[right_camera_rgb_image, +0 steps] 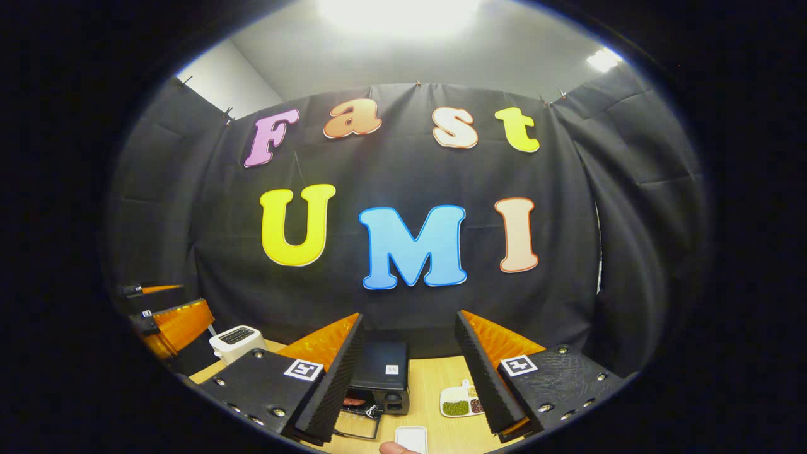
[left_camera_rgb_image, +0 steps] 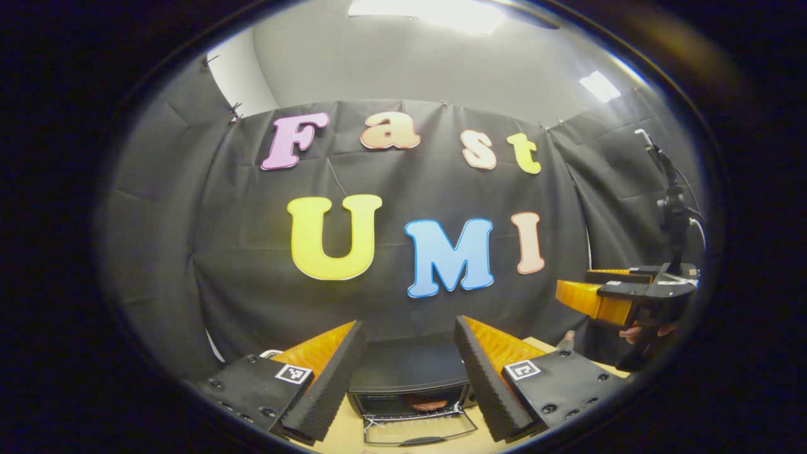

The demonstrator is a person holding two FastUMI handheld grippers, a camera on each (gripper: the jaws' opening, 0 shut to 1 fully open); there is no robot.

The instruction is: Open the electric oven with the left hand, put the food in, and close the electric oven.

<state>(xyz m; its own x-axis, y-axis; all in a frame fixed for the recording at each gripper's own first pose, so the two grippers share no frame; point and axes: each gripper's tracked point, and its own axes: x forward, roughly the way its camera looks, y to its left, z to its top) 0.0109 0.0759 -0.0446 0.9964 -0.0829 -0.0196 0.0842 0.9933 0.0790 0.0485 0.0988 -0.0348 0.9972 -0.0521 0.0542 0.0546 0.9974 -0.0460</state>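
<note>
The black electric oven (left_camera_rgb_image: 403,369) stands low on the wooden table between my left gripper's fingers. Its glass door (left_camera_rgb_image: 419,430) hangs open toward me, and a reddish piece of food (left_camera_rgb_image: 429,405) lies inside. My left gripper (left_camera_rgb_image: 408,328) is open, raised above and in front of the oven, holding nothing. In the right gripper view the oven (right_camera_rgb_image: 386,373) sits left of centre with its door (right_camera_rgb_image: 356,425) down and the food (right_camera_rgb_image: 354,400) visible. My right gripper (right_camera_rgb_image: 410,318) is open and empty, held high over the table. It also appears far right (left_camera_rgb_image: 583,293), held by a hand (left_camera_rgb_image: 643,331).
A white toaster (right_camera_rgb_image: 236,342) stands at the table's left, beside the left gripper (right_camera_rgb_image: 165,309). A white divided plate (right_camera_rgb_image: 459,403) with green and dark beans lies right of the oven. A small white tray (right_camera_rgb_image: 411,436) sits near the front edge, a fingertip (right_camera_rgb_image: 394,448) beside it.
</note>
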